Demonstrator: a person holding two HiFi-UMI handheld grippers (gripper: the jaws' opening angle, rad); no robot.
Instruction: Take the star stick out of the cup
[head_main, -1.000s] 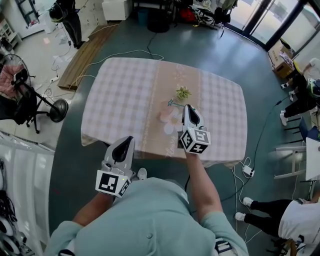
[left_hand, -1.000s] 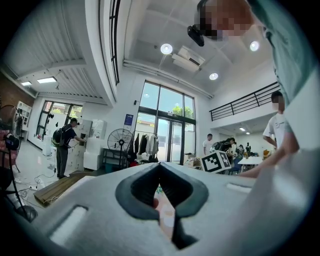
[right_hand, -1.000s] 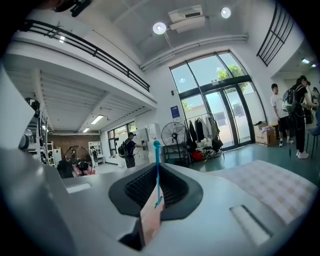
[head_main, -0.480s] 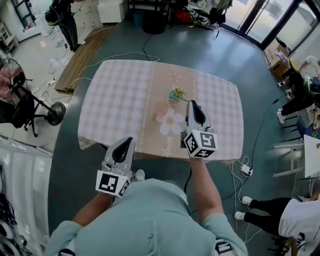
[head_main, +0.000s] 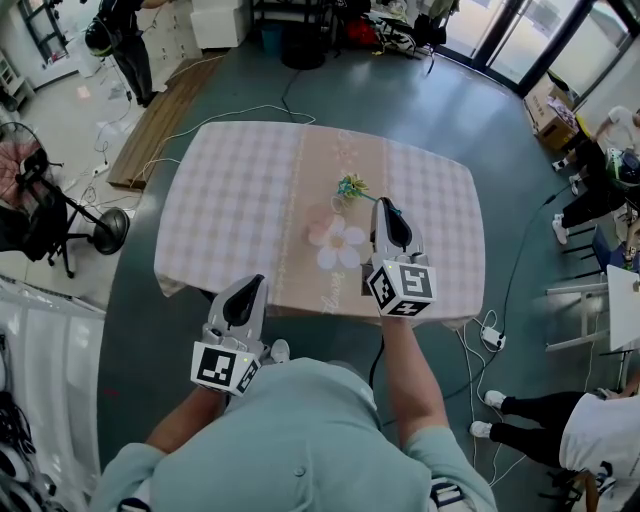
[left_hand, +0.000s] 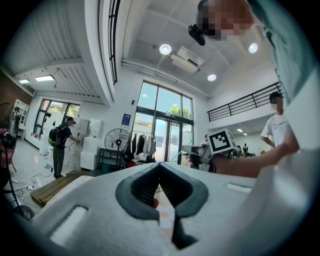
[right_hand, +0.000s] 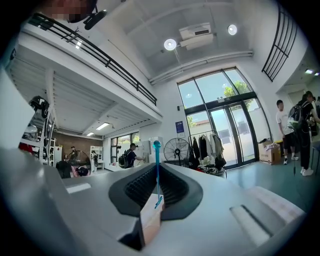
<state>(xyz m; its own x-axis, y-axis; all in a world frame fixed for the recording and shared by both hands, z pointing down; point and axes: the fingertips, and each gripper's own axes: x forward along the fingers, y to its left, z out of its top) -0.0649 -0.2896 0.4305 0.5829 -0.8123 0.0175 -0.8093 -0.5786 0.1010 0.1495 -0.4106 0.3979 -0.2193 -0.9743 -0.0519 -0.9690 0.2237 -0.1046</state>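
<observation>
The star stick has a thin teal shaft and a yellow-green star. It is held over the middle of the table, and the star points left of my right gripper. That gripper is shut on the shaft. In the right gripper view the teal stick stands upright between the closed jaws of the right gripper. A pale pink cup stands on the cloth to the left of and below the star, apart from the stick. My left gripper hangs off the table's near edge, and in its own view the left gripper is shut on nothing.
The table has a pink checked cloth with a white flower shape beside the cup. A floor fan stands to the left. Cables run over the floor, and people sit or stand at the right edge.
My right gripper has shifted a little to the right with the stick, and the star has swung to the left of its tip. The left gripper has stayed where it was.
</observation>
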